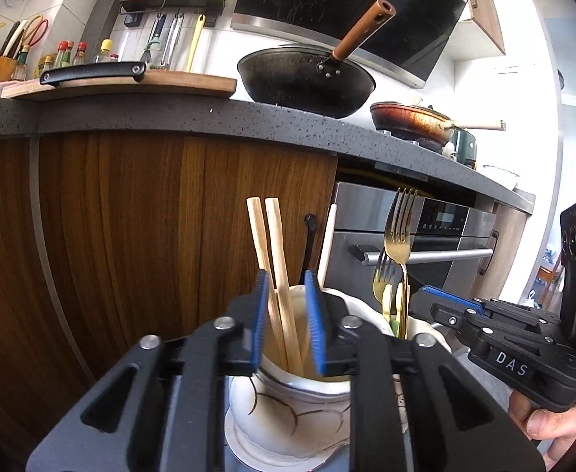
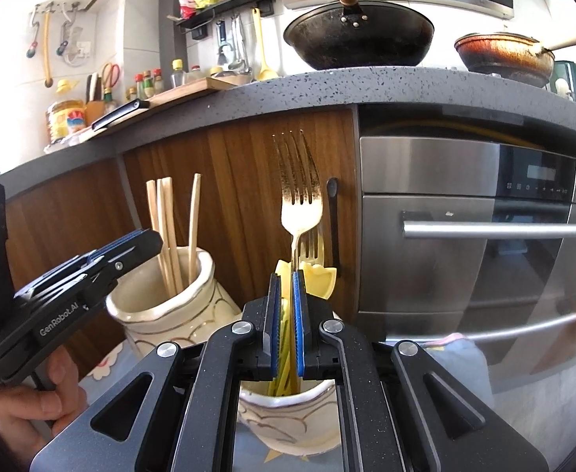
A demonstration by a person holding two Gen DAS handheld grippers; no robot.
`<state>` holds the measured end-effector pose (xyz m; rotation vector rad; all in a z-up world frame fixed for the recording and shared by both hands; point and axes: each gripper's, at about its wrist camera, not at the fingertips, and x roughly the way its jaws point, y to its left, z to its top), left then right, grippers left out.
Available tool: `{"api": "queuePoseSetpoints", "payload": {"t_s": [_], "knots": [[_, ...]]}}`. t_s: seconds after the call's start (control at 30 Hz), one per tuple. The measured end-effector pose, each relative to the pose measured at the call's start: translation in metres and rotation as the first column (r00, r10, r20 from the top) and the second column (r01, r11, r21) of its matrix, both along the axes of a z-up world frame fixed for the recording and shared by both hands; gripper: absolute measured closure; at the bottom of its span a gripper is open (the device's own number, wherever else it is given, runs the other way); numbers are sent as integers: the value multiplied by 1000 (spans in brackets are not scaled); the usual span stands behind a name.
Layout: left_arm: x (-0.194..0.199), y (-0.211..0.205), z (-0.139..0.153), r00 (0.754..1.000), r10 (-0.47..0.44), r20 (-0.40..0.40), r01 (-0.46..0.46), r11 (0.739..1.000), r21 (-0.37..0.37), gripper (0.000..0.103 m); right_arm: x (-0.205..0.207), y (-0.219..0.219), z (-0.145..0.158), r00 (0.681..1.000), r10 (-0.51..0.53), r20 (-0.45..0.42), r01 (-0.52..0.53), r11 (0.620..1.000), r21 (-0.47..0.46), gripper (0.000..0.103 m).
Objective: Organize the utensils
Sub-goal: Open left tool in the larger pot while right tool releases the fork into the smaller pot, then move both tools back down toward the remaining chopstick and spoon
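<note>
Through the left wrist camera, the left gripper (image 1: 286, 306) is hovering over the mouth of a white jar (image 1: 288, 413) with gold curls painted on it. Its jaws are standing apart, with two wooden chopsticks (image 1: 274, 259) rising between them; the chopsticks are leaning close to the left pad, and whether they touch it cannot be told. To the right, gold forks (image 1: 396, 236) are sticking up from a second jar (image 1: 418, 324), and the right gripper (image 1: 451, 301) is reaching in toward them. Behind, a black wok (image 1: 307, 82) is sitting on the grey bench (image 1: 170, 116).

Through the right wrist camera, the right gripper (image 2: 287, 275) is pinching the stem of a gold fork (image 2: 300, 196), jaws nearly together on it, the tines pointing up. The fork is standing in a cream jar (image 2: 284, 417) along with yellow-handled pieces (image 2: 319, 277). To the left, the other jar (image 2: 162, 314) is holding the chopsticks (image 2: 168, 228), with the left gripper (image 2: 146, 242) beside them and a hand (image 2: 32, 405) gripping its handle.
</note>
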<state>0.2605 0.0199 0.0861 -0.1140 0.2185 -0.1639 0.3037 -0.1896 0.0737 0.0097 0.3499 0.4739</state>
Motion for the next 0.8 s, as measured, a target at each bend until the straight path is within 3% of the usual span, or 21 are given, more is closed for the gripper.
{"api": "queuePoseSetpoints", "payload": {"t_s": [0.23, 0.37, 0.5, 0.8], "knots": [[-18, 1, 5, 1000, 0, 23, 0, 1000, 12, 74, -22, -6, 2, 1000, -6, 17, 6, 1000, 0, 93], [-33, 6, 7, 999, 8, 31, -8, 1000, -1, 59, -36, -9, 3, 1000, 3, 12, -3, 1000, 15, 85], [-48, 11, 1, 1000, 12, 14, -12, 1000, -9, 50, -52, -6, -6, 1000, 17, -9, -17, 1000, -7, 85], [-70, 18, -30, 994, 12, -109, -9, 1000, 26, 50, -73, 3, -47, 990, 28, -135, -39, 996, -78, 84]]}}
